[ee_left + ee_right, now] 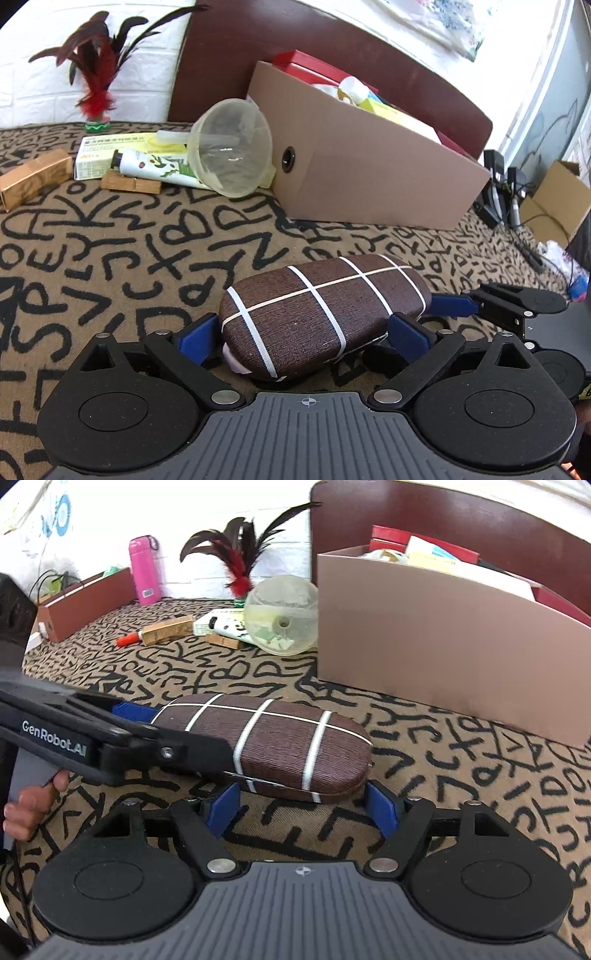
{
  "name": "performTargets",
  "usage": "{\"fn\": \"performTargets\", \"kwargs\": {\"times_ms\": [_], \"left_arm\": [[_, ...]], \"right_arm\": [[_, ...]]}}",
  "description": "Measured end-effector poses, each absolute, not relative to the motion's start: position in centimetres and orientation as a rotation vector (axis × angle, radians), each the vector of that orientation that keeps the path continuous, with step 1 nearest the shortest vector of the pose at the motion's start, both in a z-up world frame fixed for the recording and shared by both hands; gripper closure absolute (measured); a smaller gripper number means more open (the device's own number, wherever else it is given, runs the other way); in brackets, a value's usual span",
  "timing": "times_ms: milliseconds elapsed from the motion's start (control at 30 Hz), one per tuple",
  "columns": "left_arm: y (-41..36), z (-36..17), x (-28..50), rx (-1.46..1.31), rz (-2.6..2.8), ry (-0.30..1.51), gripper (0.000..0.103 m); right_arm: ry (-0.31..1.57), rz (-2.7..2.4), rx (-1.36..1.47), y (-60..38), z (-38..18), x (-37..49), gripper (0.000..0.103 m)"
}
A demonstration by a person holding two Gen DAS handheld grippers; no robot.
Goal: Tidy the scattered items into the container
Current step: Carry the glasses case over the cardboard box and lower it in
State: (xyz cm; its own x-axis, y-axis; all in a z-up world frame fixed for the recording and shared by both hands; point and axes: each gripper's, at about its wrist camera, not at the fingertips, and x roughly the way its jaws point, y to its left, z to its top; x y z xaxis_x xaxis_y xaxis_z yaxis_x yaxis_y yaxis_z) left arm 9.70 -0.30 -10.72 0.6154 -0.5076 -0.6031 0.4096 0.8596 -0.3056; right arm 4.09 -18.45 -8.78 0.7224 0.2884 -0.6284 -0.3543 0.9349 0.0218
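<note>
A brown glasses case (317,310) with white stripes is held just above the letter-patterned cloth. My left gripper (306,336) is shut on one end of it; it shows from the side in the right wrist view (147,731). My right gripper (303,808) is open, its blue fingers (382,808) on either side of the case's (280,746) near edge, not pressing it. The tan cardboard box (369,173), holding several items, stands behind; it also shows in the right wrist view (443,635).
A clear plastic funnel (231,147), a cream tube (155,166), a medicine box (110,151), wooden blocks (131,182), a gold box (33,181) and a feather shuttlecock (96,88) lie left of the box. A pink bottle (144,570) and brown tray (85,602) stand far left.
</note>
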Motion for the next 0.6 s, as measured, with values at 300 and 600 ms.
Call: {"fn": "performTargets", "kwargs": {"times_ms": [300,600], "left_arm": [[-0.7,-9.6,8.9,-0.190,-0.485,0.747,0.007],[-3.4,-6.4,8.1,-0.150,-0.535,0.668,0.007]], "right_arm": [[0.657,0.409,-0.114,-19.8,-8.3,3.4,0.034],[0.612,0.375,-0.087,-22.5,-6.3,1.3,0.037]]}}
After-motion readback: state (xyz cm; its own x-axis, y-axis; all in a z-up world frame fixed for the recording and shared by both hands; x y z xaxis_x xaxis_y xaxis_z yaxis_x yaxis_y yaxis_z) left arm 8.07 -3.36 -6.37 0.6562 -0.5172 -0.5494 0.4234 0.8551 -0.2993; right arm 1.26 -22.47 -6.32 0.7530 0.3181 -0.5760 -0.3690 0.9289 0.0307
